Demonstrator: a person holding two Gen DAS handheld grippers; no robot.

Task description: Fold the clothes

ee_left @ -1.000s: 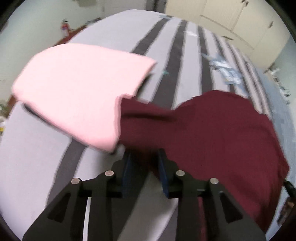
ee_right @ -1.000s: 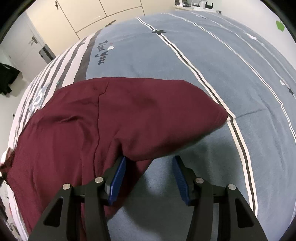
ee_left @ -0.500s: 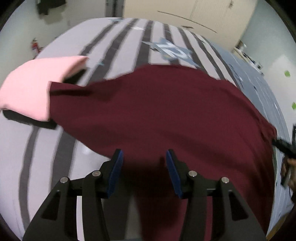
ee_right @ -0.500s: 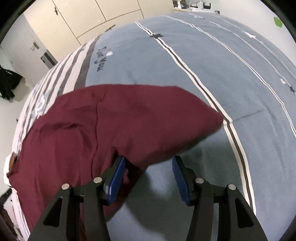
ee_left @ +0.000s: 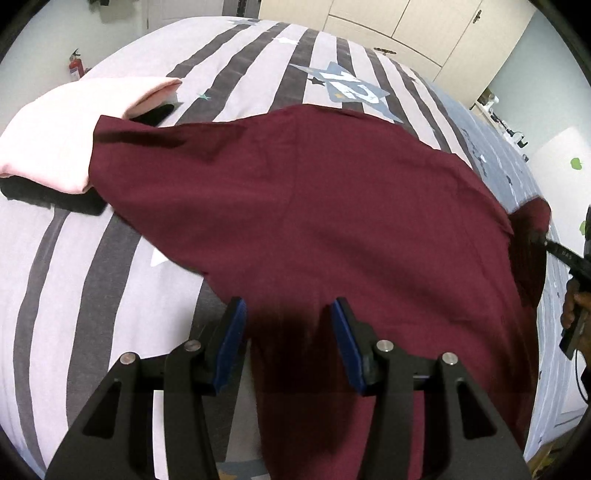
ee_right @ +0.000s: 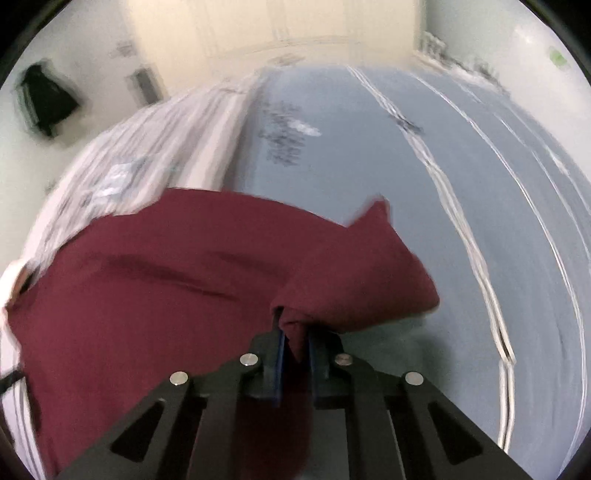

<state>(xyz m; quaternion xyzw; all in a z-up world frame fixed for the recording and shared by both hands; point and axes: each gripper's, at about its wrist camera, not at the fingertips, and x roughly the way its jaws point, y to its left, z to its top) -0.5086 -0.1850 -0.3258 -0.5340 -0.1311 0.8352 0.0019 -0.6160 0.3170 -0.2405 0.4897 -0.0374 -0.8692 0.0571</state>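
Striped bedspread [ee_left: 66,295] | cream wardrobes [ee_left: 424,33] | left tongs [ee_left: 288,332] agape | right tongs [ee_right: 294,343] pinching maroon shirt [ee_left: 314,206]

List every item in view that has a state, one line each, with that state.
maroon garment: spread over the bed, one edge bunched and lifted.
right gripper: shut on the maroon garment's bunched edge.
left gripper: open, fingers apart above the maroon garment.
pink garment: folded, lying on a dark garment.
striped bedspread: laid flat under the clothes.
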